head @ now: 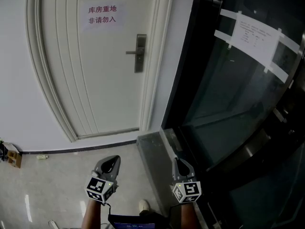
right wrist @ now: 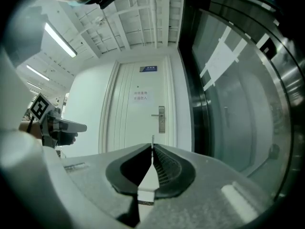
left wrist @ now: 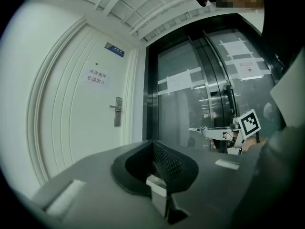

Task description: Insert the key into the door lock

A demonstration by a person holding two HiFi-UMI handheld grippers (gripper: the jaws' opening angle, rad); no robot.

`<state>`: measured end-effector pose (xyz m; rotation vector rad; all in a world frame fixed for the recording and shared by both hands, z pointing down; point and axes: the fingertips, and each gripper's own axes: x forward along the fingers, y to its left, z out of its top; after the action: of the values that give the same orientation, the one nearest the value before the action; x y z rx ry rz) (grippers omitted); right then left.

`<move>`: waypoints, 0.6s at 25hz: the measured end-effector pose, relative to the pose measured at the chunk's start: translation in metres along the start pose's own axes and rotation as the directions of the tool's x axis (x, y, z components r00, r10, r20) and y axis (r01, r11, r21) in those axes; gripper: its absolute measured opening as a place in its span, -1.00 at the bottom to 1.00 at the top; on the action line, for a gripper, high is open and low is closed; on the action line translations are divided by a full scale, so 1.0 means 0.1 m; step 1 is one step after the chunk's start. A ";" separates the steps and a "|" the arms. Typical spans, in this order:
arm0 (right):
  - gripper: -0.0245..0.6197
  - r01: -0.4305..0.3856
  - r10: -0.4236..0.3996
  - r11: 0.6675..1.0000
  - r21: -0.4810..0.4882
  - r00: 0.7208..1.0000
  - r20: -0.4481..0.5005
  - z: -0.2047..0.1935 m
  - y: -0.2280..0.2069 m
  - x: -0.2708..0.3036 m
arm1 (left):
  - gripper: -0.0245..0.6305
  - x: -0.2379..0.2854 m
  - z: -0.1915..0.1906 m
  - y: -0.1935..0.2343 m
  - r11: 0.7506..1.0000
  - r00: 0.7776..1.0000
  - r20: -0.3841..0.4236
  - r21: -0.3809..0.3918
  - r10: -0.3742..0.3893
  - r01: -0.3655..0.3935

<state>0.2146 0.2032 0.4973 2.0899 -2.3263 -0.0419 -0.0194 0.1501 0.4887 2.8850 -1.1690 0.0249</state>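
Note:
A white door [head: 90, 80] stands ahead, with a metal lock plate and lever handle [head: 139, 53] on its right side. Both gripper views show the lock [left wrist: 117, 111] [right wrist: 161, 119] well ahead of the jaws. My right gripper [right wrist: 152, 146] is shut on a thin key [right wrist: 152, 138], whose tip pokes out past the jaws. In the left gripper view the key [left wrist: 194, 129] sticks out of the right gripper [left wrist: 202, 129]. My left gripper [left wrist: 152, 141] is shut and holds nothing. In the head view both grippers [head: 116, 158] [head: 177, 159] point level, low and short of the door.
A paper sign [head: 102, 14] hangs on the door above the lock. Dark-framed glass doors [head: 238, 94] with taped sheets [head: 257, 39] fill the right. A grey corner block [head: 152, 147] stands at their base. Small items [head: 12, 157] lie by the left wall.

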 end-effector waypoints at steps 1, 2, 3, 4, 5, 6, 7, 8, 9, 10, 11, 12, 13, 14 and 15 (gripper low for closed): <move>-0.89 -0.013 0.013 1.000 0.000 1.000 -0.003 0.00 -0.07 0.09 | -0.92 0.08 0.00 0.01 1.000 1.000 0.000 -0.004 0.013 -0.013; -0.89 -0.026 0.026 1.000 0.001 1.000 -0.005 -0.01 -0.14 0.19 | -0.92 0.17 0.01 0.03 1.000 1.000 0.000 -0.006 0.026 -0.026; -0.89 -0.039 0.039 0.999 0.003 0.999 -0.007 -0.02 -0.20 0.29 | -0.92 0.24 0.01 0.04 0.999 0.999 -0.001 -0.008 0.039 -0.039; -0.89 -0.051 0.051 0.999 0.005 0.999 -0.007 -0.02 -0.25 0.38 | -0.92 0.32 0.01 0.06 0.999 0.999 -0.002 -0.010 0.052 -0.052; -0.89 -0.063 0.063 0.998 0.008 0.998 -0.005 -0.02 -0.30 0.47 | -0.92 0.38 0.01 0.08 0.998 0.998 -0.003 -0.012 0.064 -0.064; -0.89 -0.075 0.075 0.997 0.010 0.997 -0.004 -0.03 -0.34 0.55 | -0.92 0.45 0.00 0.10 0.997 0.997 -0.005 -0.014 0.075 -0.075; -0.89 -0.086 0.086 0.996 0.012 0.996 -0.002 -0.03 -0.38 0.62 | -0.92 0.50 0.00 0.12 0.996 0.996 -0.006 -0.015 0.085 -0.085; -0.89 -0.097 0.097 0.995 0.013 0.995 -0.001 -0.04 -0.42 0.69 | -0.92 0.56 -0.01 0.14 0.995 0.995 -0.008 -0.015 0.095 -0.095; -0.89 -0.107 0.107 0.994 0.014 0.994 -0.001 -0.05 -0.45 0.75 | -0.92 0.61 -0.02 0.15 0.994 0.994 -0.009 -0.014 0.105 -0.105; -0.89 -0.116 0.116 0.993 0.015 0.993 -0.001 -0.07 -0.49 0.81 | -0.92 0.67 -0.02 0.17 0.993 0.994 -0.010 -0.012 0.113 -0.113; -0.89 -0.124 0.124 0.992 0.015 0.992 -0.001 -0.08 -0.52 0.86 | -0.92 0.72 -0.03 0.18 0.993 0.993 -0.012 -0.009 0.121 -0.121; -0.89 -0.132 0.132 0.991 0.016 0.991 -0.001 -0.09 -0.56 0.92 | -0.92 0.77 -0.03 0.19 0.992 0.992 -0.014 -0.006 0.127 -0.127; -0.89 -0.138 0.138 0.990 0.017 0.990 -0.002 -0.10 -0.59 0.96 | -0.92 0.82 -0.03 0.19 0.991 0.991 -0.017 -0.004 0.131 -0.131; -0.89 -0.142 0.142 0.990 0.019 0.990 -0.004 -0.12 -0.63 1.00 | -0.92 0.86 -0.04 0.20 0.991 0.991 -0.020 -0.002 0.134 -0.134; -0.89 -0.146 0.146 0.989 0.022 0.989 -0.007 -0.14 -0.65 1.03 | -0.92 0.90 -0.04 0.20 0.991 0.990 -0.023 -0.002 0.137 -0.137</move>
<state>0.2690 0.0934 0.5085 1.9184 -2.4779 -0.0069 0.0314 0.0738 0.4958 2.7883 -1.3590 0.0595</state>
